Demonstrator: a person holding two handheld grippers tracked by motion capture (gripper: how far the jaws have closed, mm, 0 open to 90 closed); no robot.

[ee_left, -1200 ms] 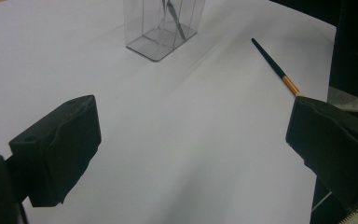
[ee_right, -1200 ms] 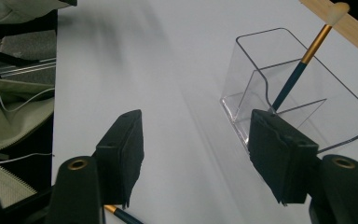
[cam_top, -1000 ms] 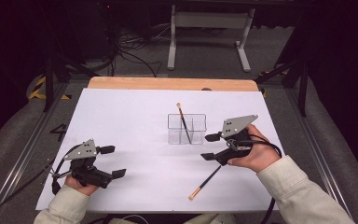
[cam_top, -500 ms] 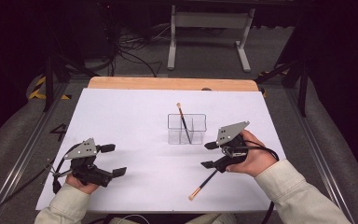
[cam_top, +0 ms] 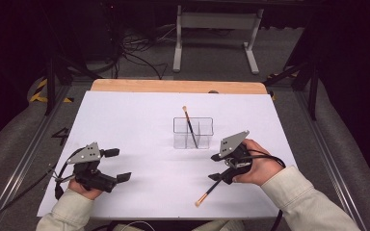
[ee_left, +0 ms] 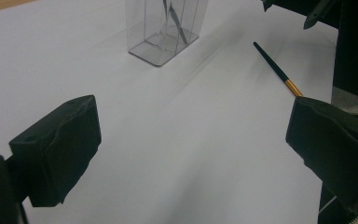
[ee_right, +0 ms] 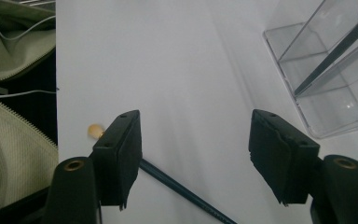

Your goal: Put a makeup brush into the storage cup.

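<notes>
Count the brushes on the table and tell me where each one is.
2. One brush stands tilted in the clear holder. The other brush lies flat on the white sheet beneath the right hand-held gripper.

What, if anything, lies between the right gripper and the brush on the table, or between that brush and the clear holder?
Nothing visible. The right gripper hangs open over the loose brush, with bare white table from there to the clear holder, where another brush already leans.

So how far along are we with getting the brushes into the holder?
One dark-handled brush already stands in the clear plastic divided holder. The right gripper hovers open over the second brush, which lies on the white table, not yet gripped. The left gripper is open.
</notes>
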